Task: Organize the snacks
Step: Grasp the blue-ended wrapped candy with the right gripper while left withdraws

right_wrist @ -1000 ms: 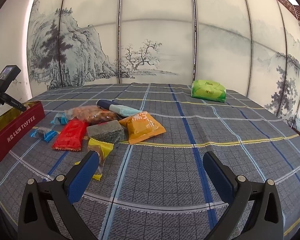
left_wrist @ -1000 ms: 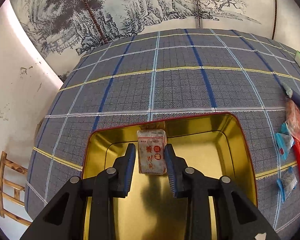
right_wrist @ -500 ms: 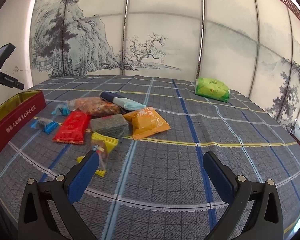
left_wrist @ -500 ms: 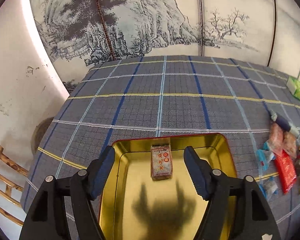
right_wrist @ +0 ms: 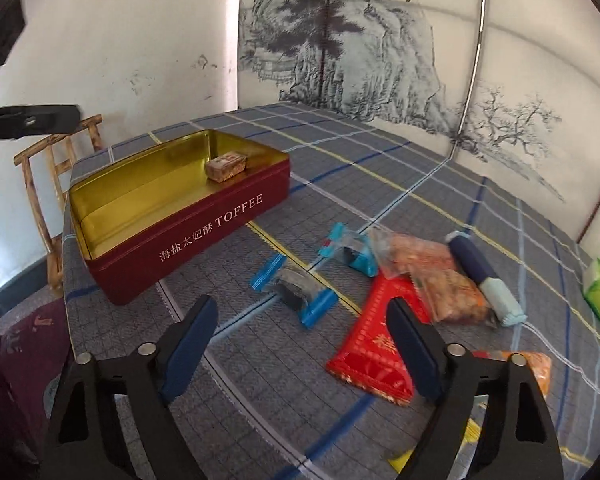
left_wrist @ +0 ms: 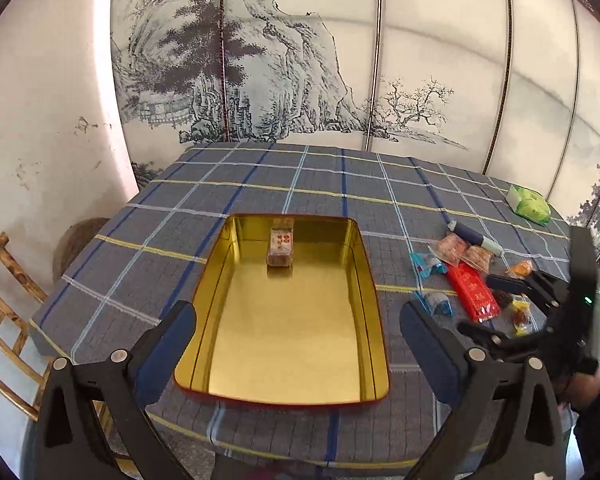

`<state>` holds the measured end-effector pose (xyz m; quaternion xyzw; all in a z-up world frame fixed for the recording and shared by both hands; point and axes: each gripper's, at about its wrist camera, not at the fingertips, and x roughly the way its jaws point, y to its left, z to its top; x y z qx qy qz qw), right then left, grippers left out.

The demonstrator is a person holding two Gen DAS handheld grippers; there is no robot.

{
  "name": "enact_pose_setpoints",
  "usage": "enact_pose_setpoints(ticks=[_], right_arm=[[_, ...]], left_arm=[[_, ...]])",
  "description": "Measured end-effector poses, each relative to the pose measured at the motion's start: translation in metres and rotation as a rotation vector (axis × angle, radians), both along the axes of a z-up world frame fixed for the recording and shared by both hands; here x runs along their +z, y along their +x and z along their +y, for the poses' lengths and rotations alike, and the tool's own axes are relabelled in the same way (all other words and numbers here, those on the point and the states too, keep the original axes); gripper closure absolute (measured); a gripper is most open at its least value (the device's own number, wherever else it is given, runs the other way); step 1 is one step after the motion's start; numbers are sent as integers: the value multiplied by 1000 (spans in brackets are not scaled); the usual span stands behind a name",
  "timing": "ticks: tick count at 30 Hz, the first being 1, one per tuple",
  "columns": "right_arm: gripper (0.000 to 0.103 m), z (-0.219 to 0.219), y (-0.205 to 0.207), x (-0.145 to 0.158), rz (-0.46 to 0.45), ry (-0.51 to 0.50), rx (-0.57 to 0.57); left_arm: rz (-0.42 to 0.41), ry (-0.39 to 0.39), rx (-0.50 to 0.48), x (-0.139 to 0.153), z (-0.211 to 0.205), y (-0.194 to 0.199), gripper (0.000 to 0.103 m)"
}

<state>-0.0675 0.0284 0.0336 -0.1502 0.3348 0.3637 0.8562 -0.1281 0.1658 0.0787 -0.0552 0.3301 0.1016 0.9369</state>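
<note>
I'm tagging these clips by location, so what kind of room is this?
Probably a home dining or tea room, traditionally decorated. A table with a plaid tablecloth stands against a folding screen painted with ink landscapes, a bamboo chair sits beside it, and a toffee tin lies by loose snack packets.

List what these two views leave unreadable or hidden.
- Print on the small packet in the tin: too small, both views.
- Orange packet: right wrist view, mostly behind the right tool.
- Yellow-wrapped sweets: left wrist view, partly behind the right tool's frame.
- Blue-wrapped sweet's contents: blurred.
</note>
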Motion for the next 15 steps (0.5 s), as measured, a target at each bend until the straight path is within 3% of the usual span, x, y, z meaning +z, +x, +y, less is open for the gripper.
enact_pose_setpoints(ticks=[3, 7, 10, 15], right_arm=[[33, 10, 9, -14, 25, -39, 25], [34, 23, 27, -26, 63, -104, 83], [43, 31, 37, -31, 85, -150, 133], [54, 40, 52, -34, 159, -162, 197]], left_arm=[[-14, -18, -19, -4, -9, -20, 2], [-51, 28, -88, -5, -26, -37, 1], [-37, 47, -130, -5, -32, -39, 1], [-43, -68, -152, -9, -21, -41, 1]])
